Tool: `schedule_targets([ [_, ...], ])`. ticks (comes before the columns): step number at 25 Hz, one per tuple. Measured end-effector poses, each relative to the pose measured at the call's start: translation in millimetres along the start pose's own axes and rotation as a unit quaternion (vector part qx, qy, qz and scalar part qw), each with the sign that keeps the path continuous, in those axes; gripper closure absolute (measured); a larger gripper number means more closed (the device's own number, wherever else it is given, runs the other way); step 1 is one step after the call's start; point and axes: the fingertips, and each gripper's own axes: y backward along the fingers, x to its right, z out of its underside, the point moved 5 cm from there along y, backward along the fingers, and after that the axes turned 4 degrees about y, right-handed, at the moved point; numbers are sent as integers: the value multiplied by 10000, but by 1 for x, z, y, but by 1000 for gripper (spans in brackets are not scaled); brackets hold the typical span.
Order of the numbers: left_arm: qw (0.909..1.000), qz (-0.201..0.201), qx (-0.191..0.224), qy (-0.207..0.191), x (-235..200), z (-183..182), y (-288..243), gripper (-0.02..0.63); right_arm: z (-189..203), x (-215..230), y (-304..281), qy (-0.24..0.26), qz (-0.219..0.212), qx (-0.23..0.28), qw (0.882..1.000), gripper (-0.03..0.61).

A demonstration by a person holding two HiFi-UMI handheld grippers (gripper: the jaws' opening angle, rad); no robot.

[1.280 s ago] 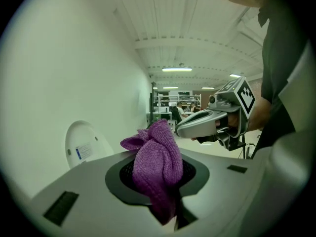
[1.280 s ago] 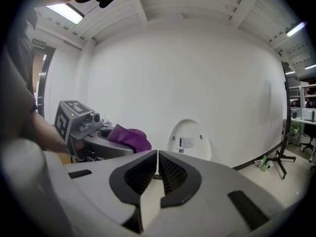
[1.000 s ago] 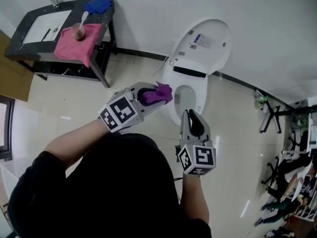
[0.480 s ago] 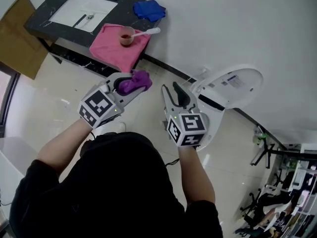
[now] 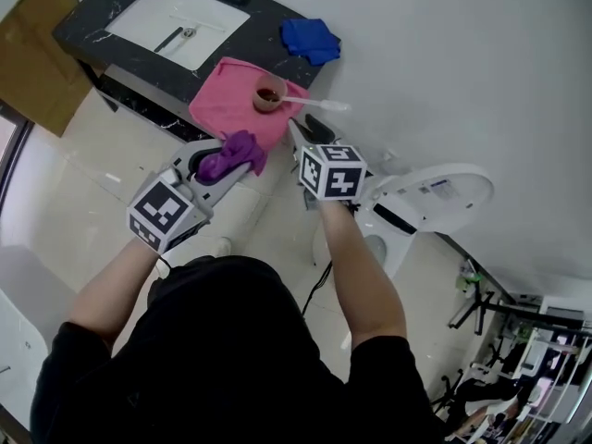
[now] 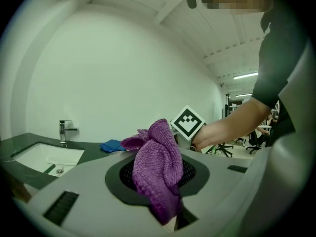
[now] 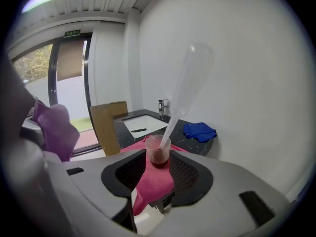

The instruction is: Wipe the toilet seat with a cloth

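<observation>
- Cloth (image 5: 233, 154): purple and bunched, clamped in the left gripper (image 5: 220, 163) and held in the air before the person.
- Right gripper (image 5: 308, 135): jaws wide apart with nothing gripped, aimed at the cup (image 7: 159, 151) on the pink towel (image 5: 222, 109).
- Toilet (image 5: 435, 191): off to the right, well apart from the cloth. Wiping appears not to be under way.
- Since a second ago, the person has turned from the toilet toward the counter (image 5: 102, 21), and the right jaws have spread.
</observation>
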Motion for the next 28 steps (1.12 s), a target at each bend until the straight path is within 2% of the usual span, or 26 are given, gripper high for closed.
schedule_targets([
  [7,9997,-174,-82,162,-25,10,5,522,-2,14,-51,-262,-74,-121,9996,408],
  [13,9995,-201,-160,185,-31,15,6,522,-9,12,-67,-504,-286,8,9983,412],
  [20,9995,-194,-194,186,-35,16,5,522,-16,9,-68,-599,-395,115,9974,536],
  [28,9997,-142,-155,141,-35,13,4,522,-35,10,-48,-615,-305,488,9964,543],
])
